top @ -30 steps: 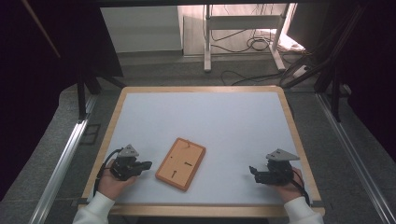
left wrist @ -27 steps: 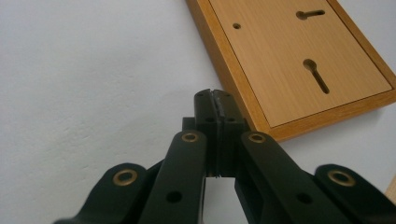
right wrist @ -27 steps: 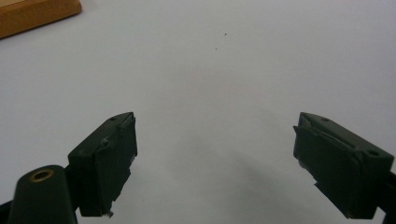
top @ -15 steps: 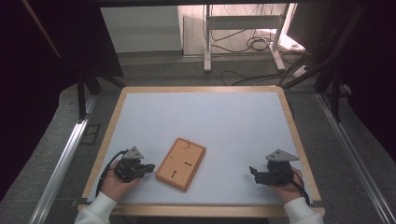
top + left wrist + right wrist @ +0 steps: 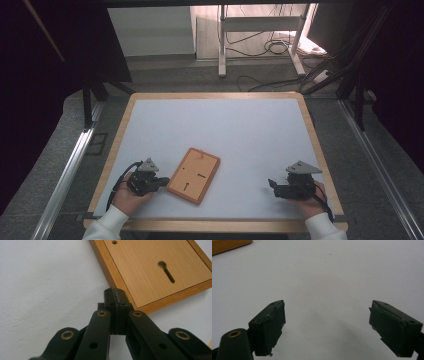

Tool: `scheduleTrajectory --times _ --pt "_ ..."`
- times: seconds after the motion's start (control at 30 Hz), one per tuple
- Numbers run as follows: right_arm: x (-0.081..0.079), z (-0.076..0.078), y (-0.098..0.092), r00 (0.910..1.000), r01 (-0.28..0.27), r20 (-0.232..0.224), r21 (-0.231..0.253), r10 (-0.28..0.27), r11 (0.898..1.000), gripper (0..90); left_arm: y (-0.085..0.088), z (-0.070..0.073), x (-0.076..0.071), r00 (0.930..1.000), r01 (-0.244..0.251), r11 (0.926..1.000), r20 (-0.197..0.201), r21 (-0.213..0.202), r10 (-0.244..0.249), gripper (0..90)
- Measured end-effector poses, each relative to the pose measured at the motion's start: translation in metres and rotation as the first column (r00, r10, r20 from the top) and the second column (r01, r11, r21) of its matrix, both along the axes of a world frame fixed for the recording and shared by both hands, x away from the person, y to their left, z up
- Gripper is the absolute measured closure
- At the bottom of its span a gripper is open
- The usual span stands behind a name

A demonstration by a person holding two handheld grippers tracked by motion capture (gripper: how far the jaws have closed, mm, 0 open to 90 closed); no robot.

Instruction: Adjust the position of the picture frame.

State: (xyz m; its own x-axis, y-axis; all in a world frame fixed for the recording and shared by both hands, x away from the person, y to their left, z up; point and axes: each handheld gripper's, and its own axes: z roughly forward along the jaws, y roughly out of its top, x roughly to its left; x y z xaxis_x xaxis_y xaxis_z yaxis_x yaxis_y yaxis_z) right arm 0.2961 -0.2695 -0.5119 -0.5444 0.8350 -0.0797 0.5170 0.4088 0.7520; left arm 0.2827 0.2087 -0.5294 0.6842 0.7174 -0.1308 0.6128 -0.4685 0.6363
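Note:
A flat orange-brown wooden board [image 5: 194, 175] with a raised rim, a keyhole slot and small holes lies on the white table top near the front left. My left gripper [image 5: 162, 182] rests just left of the board's edge, its jaws shut together with nothing between them. In the left gripper view the closed tips [image 5: 115, 292] sit right at the wooden board [image 5: 155, 267], at its rim. My right gripper [image 5: 271, 185] lies on the table at the front right, well apart from the board, and its jaws [image 5: 327, 325] stand wide open over bare white surface.
The white table top [image 5: 225, 130] has a wooden frame [image 5: 122, 135]. A corner of the board [image 5: 229, 246] appears at the top left of the right gripper view. Beyond the table are a metal stand [image 5: 260, 35] and floor cables [image 5: 280, 47].
My left gripper has shifted slightly right, closer to the board's edge. The right gripper and the board have not moved.

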Motion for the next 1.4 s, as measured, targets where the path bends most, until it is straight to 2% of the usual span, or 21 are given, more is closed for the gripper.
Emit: scheduleTrajectory --times 0.7,0.97,1.2,1.4 --pt "-0.001 0.0 0.0 1.0 0.002 0.0 -0.01 -0.002 1.0 13.7 -0.013 0.0 -0.003 0.9991 0.041 0.9991 -0.011 -0.007 -0.041 90.0" --pt "-0.001 -0.001 -0.001 1.0 0.002 -0.002 -0.013 -0.002 1.0 13.7 -0.03 0.002 -0.006 0.9963 0.085 0.9964 -0.011 -0.002 -0.085 90.0" --pt "0.0 -0.001 0.0 1.0 -0.001 -0.004 -0.013 0.001 1.0 13.7 -0.039 0.002 -0.005 0.9949 0.099 0.995 -0.014 -0.004 -0.099 90.0" --pt "0.002 0.0 0.003 1.0 -0.008 0.0 -0.004 0.008 1.0 13.8 -0.039 0.001 -0.006 0.9949 0.1 0.9946 -0.01 -0.028 -0.1 90.0"
